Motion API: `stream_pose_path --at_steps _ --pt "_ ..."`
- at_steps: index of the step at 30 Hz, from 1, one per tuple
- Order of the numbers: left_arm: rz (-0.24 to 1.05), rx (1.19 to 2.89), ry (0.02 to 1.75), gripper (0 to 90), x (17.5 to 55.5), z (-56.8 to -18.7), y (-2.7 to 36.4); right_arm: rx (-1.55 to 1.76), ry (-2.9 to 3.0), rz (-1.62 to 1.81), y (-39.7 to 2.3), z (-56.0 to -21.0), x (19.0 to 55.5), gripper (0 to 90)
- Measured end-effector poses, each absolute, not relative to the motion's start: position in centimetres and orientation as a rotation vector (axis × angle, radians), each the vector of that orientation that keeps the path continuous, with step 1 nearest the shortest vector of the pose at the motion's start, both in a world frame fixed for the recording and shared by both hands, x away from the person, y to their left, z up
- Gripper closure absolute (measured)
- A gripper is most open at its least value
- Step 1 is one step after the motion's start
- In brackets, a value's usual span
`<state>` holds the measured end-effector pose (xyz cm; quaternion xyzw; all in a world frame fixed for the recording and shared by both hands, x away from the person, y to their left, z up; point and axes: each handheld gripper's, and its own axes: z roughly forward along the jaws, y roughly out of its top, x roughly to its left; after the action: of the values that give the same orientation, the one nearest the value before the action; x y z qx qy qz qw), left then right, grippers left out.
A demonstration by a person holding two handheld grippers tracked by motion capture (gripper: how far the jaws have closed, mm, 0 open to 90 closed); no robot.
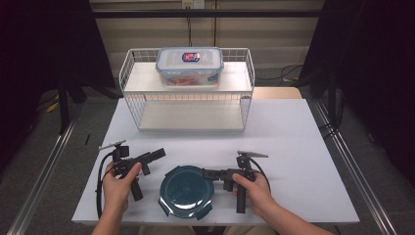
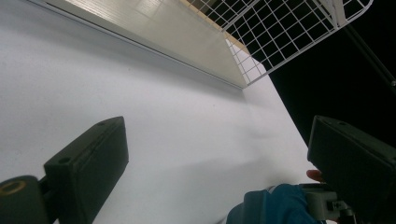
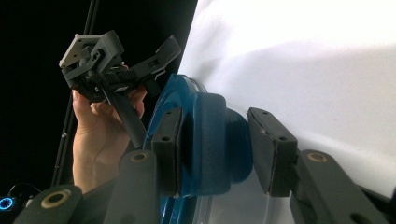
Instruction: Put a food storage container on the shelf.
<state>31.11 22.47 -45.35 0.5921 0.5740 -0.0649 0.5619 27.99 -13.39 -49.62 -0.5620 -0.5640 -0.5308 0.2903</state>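
Observation:
A round dark teal lid with latch tabs on its rim lies flat near the table's front edge, in the middle. My right gripper points left at the lid's right rim. In the right gripper view its jaws are closed on one raised latch tab, a pad touching each side. My left gripper is held left of the lid, pointing right and away from it. In the left gripper view its jaws stand wide open over bare table, with the lid's edge low in front.
A white wire rack with two shelves stands at the back of the white table. A clear lidded container sits on its top shelf. Dark curtains flank the table. The person's left hand holds the other gripper beyond the lid.

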Motion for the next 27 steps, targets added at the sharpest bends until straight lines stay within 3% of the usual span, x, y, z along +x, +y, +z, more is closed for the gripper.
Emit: stream_pose_path --at_steps 27 --pt "-0.176 1.387 1.345 6.6 30.6 -45.4 22.8 -1.469 -1.484 -1.388 -13.3 -49.7 29.8 58.2"
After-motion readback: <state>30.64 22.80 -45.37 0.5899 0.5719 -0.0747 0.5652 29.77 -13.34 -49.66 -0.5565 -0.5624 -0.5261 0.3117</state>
